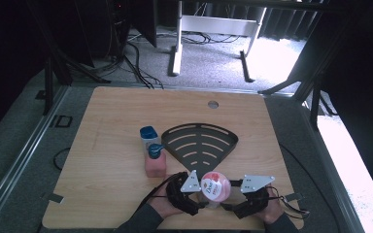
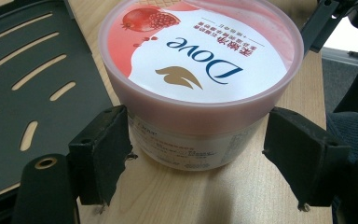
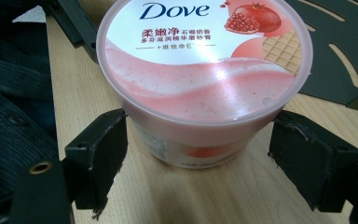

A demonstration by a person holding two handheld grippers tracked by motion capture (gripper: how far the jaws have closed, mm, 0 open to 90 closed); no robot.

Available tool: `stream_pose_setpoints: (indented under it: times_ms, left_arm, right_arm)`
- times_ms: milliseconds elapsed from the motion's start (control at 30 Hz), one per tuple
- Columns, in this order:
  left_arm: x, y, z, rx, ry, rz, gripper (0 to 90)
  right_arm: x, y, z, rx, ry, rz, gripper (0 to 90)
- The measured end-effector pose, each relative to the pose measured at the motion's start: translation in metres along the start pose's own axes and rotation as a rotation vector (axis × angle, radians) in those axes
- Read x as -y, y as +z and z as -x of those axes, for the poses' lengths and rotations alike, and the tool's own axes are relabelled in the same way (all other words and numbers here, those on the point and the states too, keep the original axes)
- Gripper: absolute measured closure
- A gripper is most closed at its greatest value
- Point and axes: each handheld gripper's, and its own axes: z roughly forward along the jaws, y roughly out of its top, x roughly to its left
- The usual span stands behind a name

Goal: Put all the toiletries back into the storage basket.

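High view: pink Dove tub (image 1: 215, 188) sits on the wooden table (image 1: 107, 126) near its front edge, squarely between the left gripper (image 1: 200, 196) and the right gripper (image 1: 229, 196), which close in on it from opposite sides. A hand (image 1: 167, 206) backs the left gripper, another hand (image 1: 272, 211) backs the right.

Left gripper view: tub stands upright between the jaws, lid label facing up. Left-hand pad (image 2: 103, 149) touches or nearly touches the tub wall under the lid rim; the other pad (image 2: 303, 154) stands just clear, small gap showing. Reads as released, not clamped. Beyond the tub, up and to the left of the jaws, lies the black slotted fan-shaped tray (image 2: 23, 70), flat on the table and close to the tub. Far jaw of the other gripper (image 2: 317, 23) pokes in behind the tub at upper right.

Right gripper view: same tub centred between wide jaws. One pad (image 3: 100, 154) just at the wall, the other (image 3: 307, 154) apart from it; released too. Tray at upper right beyond the tub, a dark sleeve (image 3: 9, 93) at left.

Off to the left gripper's far side, well apart: a pink pump bottle (image 1: 155, 161) with a white blue-capped bottle (image 1: 148, 136) just behind it, both beside the tray. Nothing sits between jaws and tub.
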Motion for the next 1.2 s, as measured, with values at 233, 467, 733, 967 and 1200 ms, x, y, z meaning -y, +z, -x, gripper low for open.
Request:
stream_pose_setpoints:
  times_ms: [233,467,733,967,1200]
  left_arm:
    - [-0.003,-0.001,-0.003,0.003,-0.01,0.004,22.9]
    - [-0.007,-0.004,-0.006,-0.003,-0.009,0.011,22.9]
    - [-0.013,-0.011,-0.01,-0.023,0.001,0.014,22.9]
    - [-0.018,-0.015,-0.013,-0.04,0.004,0.02,22.8]
    - [-0.024,-0.018,-0.019,-0.056,0.008,0.025,22.9]
  right_arm:
    - [-0.004,-0.003,0.002,0.005,-0.002,0.008,18.9]
    - [-0.009,-0.005,0.004,0.016,-0.01,0.015,18.6]
    - [-0.019,-0.008,0.008,0.023,-0.032,0.022,18.5]
    - [-0.027,-0.011,0.012,0.027,-0.05,0.021,18.5]
    - [-0.032,-0.011,0.019,0.025,-0.055,0.036,18.2]
